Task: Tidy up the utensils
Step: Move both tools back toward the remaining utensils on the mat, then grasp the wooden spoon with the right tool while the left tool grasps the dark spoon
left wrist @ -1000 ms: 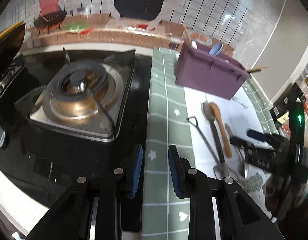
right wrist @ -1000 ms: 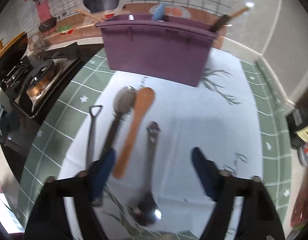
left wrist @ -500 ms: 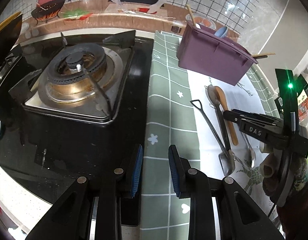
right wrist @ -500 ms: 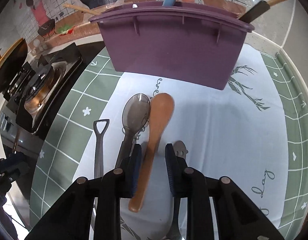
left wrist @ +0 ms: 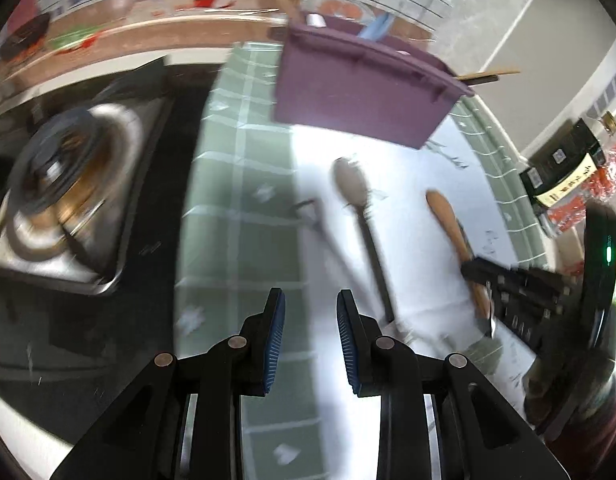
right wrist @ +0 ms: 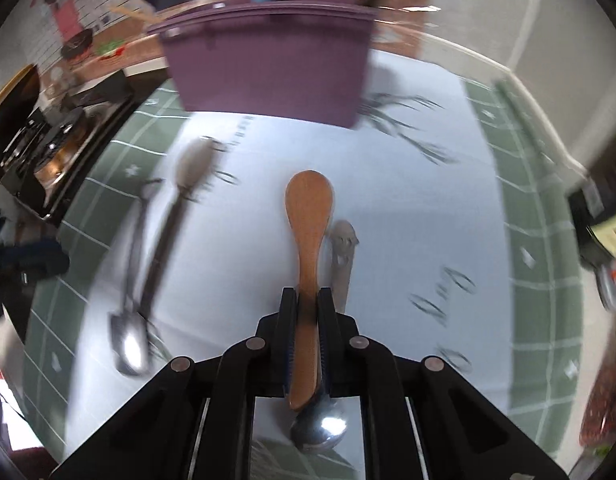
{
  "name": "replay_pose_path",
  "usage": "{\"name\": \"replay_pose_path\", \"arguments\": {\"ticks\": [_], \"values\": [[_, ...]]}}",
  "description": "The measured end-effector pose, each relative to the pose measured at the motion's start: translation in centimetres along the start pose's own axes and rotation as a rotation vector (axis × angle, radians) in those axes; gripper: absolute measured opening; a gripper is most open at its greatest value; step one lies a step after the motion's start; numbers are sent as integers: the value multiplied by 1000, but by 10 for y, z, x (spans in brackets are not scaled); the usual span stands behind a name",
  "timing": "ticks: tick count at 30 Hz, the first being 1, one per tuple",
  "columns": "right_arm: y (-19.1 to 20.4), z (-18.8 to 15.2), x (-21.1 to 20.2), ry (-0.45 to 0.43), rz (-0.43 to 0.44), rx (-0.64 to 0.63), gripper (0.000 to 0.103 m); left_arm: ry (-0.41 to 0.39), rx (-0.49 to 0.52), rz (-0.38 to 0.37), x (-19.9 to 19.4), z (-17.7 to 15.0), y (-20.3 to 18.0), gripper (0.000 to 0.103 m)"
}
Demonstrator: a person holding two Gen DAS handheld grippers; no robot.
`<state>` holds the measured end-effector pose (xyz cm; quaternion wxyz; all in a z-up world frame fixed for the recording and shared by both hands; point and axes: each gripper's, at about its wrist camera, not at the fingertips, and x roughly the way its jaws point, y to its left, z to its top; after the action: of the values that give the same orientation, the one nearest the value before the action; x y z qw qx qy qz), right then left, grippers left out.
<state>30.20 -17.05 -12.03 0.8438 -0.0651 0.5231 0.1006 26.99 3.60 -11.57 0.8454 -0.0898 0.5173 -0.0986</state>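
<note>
On the far left we are seeing the gas stove (left wrist: 68, 184), blurry and dark. Next to it the green checked cloth (left wrist: 236, 200) is lying over the tabletop (left wrist: 12, 420), with a white mat (right wrist: 408, 208) on top.

Our left tongs (left wrist: 310, 328) are hanging over the edge of the cloth. They are narrow, with a small gap, and they are holding nothing.

On the white mat a thin metal scoop (right wrist: 134, 264) and a gray spoon with a dark handle (right wrist: 188, 184) are lying side by side. We are seeing them just right of the left tongs.

Our right tongs (right wrist: 307, 320) are squeezing the handle of the wooden spoon (right wrist: 309, 208). Its round end is pointing toward the purple bin (right wrist: 268, 60) at the back. A shiny metal spoon (right wrist: 340, 256) is lying just beside it, on the right.

The purple bin is standing on the mat with some utensils sticking up out of it.
</note>
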Motion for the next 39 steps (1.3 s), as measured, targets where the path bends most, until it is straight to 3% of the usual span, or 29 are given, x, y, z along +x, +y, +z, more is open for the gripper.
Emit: {"name": "replay_pose_path", "arguments": {"ticks": [7,9,11,12,25,30,34,39], "values": [[-37,-27,-17,-19,-18,102,12,44,-4,30,42,50,-32,33],[-43,-31,-22,-25,-12,118,22,43,0,76,53,62,-37,37],[-50,-35,-27,-43,-22,144,51,49,18,128,63,68,-42,39],[-54,-36,-29,-53,-34,155,56,57,18,140,67,70,-43,40],[-73,-44,-27,-32,-109,209,60,71,70,225,96,83,-54,53],[-69,-37,-27,-41,-152,173,63,80,62,199,102,91,-56,63],[-63,-34,-29,-61,-137,160,69,94,48,88,99,95,-48,63],[-59,-32,-31,-74,-159,145,73,75,56,29,95,97,-36,63]]}}
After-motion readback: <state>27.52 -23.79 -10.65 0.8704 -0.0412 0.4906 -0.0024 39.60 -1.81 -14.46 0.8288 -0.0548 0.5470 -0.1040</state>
